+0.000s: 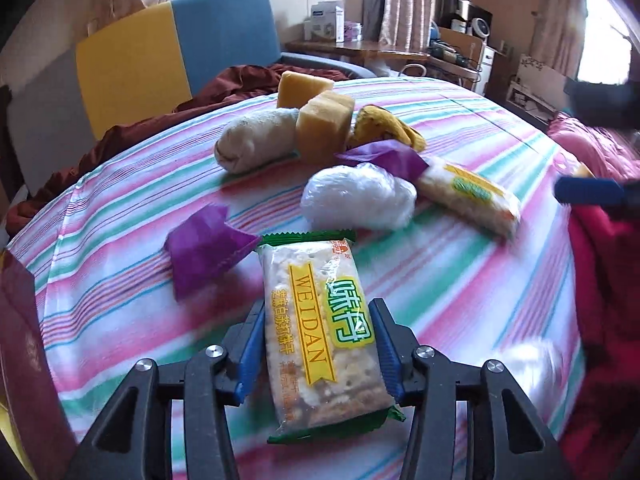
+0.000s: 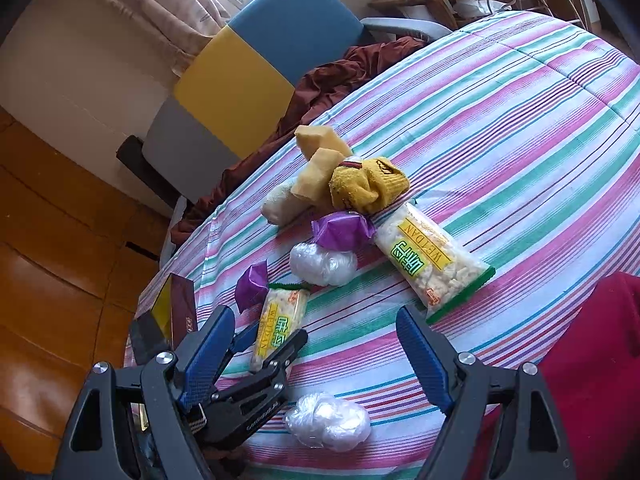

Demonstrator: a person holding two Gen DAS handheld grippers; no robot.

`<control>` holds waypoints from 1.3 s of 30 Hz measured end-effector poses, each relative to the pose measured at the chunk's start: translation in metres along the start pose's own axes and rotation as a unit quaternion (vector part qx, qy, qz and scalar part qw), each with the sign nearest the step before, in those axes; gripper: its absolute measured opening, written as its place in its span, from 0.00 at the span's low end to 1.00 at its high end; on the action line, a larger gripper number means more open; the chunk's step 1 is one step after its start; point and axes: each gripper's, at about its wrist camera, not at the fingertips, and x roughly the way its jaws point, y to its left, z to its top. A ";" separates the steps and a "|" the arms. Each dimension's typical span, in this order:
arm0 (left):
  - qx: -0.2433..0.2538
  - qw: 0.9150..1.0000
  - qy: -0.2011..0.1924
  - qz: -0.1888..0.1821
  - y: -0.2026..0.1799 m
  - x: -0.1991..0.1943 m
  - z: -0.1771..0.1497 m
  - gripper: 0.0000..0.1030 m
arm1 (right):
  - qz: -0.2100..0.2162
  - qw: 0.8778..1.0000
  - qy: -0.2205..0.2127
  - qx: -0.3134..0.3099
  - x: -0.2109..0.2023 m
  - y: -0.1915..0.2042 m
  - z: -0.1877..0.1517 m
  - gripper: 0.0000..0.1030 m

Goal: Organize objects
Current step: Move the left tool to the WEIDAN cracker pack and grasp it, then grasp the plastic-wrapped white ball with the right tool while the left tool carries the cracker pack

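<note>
My left gripper (image 1: 318,316) is shut on a WEIDAN cracker packet (image 1: 320,320), held just above the striped bedspread (image 1: 460,280); it also shows in the right wrist view (image 2: 276,326) with the left gripper (image 2: 268,344) around it. My right gripper (image 2: 316,328) is open and empty above the bed. A second cracker packet (image 2: 430,260), two purple wrappers (image 2: 342,230) (image 2: 251,282), two clear plastic balls (image 2: 322,266) (image 2: 326,422), yellow socks (image 2: 366,186), a white sock roll (image 2: 280,204) and two tan sponge blocks (image 2: 316,140) lie on the bed.
A dark red box (image 2: 180,312) stands at the bed's left edge. A maroon blanket (image 2: 320,84) and a blue-and-yellow chair (image 2: 260,48) are behind the pile. Red cloth (image 2: 592,360) lies at the right. Wooden floor (image 2: 48,260) is left of the bed.
</note>
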 end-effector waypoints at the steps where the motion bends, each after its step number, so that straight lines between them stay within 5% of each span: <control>1: -0.002 1.000 -0.002 -0.003 0.002 -0.005 -0.006 0.49 | -0.002 1.000 0.001 0.000 0.000 0.000 0.000 0.82; 10: -0.014 1.000 -0.026 -0.009 0.015 -0.050 -0.060 0.49 | -0.019 1.000 0.013 0.001 0.003 0.001 0.000 0.82; 28: -0.039 0.999 -0.020 -0.008 0.019 -0.034 -0.046 0.55 | -0.060 0.995 0.075 -0.009 0.023 0.004 -0.002 0.81; 32: -0.033 0.999 -0.037 -0.002 0.018 -0.036 -0.051 0.49 | -0.062 0.995 0.081 -0.012 0.024 0.006 -0.002 0.80; 36: -0.038 0.998 -0.047 -0.003 0.021 -0.038 -0.055 0.47 | -0.046 0.989 0.132 -0.053 0.037 0.018 -0.007 0.75; 39: -0.038 0.998 -0.048 0.000 0.021 -0.040 -0.056 0.47 | -0.047 0.971 0.198 -0.123 0.055 0.038 -0.020 0.74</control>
